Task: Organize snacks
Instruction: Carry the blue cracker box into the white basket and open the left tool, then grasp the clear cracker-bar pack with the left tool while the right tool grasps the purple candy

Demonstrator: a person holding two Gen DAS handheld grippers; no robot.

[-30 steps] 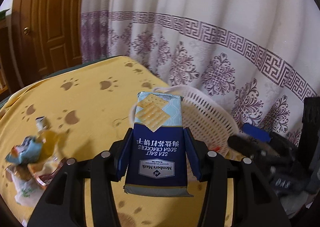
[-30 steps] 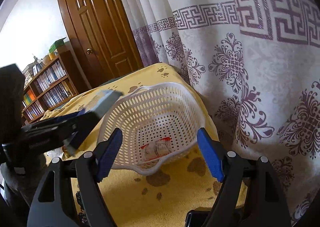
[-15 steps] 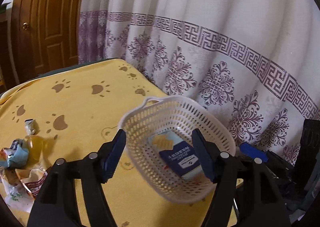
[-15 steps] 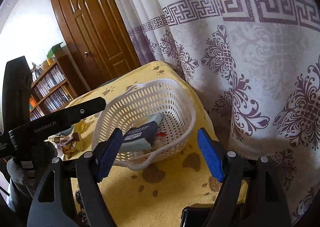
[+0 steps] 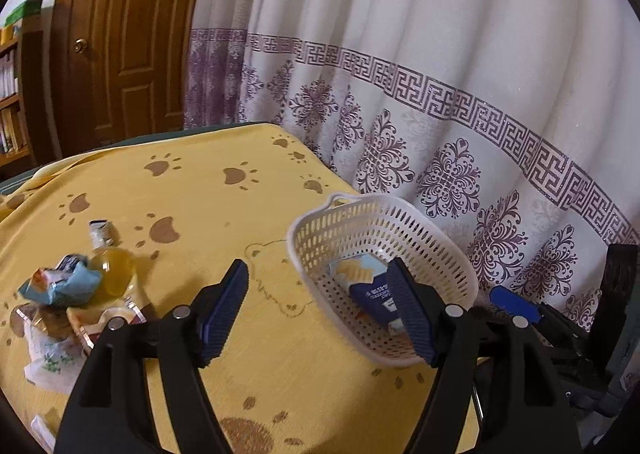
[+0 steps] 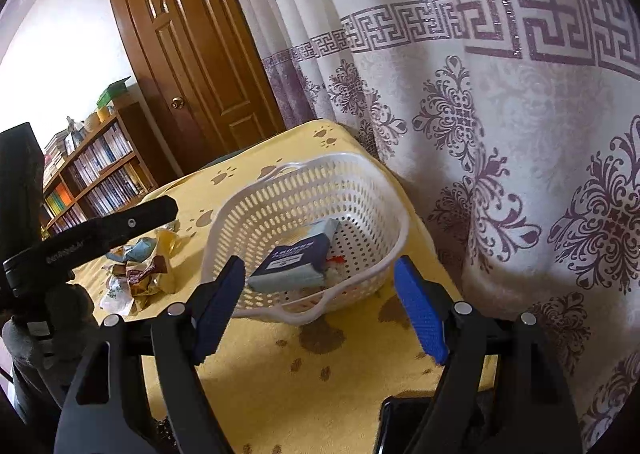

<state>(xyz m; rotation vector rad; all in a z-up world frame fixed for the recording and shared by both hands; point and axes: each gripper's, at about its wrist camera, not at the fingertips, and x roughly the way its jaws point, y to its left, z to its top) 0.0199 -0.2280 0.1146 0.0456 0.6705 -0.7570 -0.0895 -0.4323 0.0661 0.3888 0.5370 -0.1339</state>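
Note:
A white perforated basket [image 5: 440, 254] stands on the yellow paw-print cloth near the curtain. In it lies a blue soda cracker pack [image 5: 370, 288], leaning on the wall; in the right wrist view the pack [image 6: 296, 258] rests beside a small red-and-white packet [image 6: 336, 266]. My left gripper [image 5: 316, 310] hangs just left of the basket, its jaws opening with nothing between them. My right gripper [image 6: 318, 308] stands open in front of the basket [image 6: 304, 169], also holding nothing. One black finger of the left gripper [image 6: 120, 225] shows at the left.
A heap of loose snack wrappers [image 5: 60, 294] and a small bottle of yellow liquid [image 5: 112, 262] lie on the cloth [image 5: 200, 205] to the left. The patterned curtain [image 5: 440, 93] hangs close behind the basket. A brown door [image 6: 192, 65] and a bookshelf [image 6: 92, 173] stand beyond.
The left gripper let go of the cracker pack, which dropped into the basket. Its jaws widened and it drew back and left. The right gripper stayed put.

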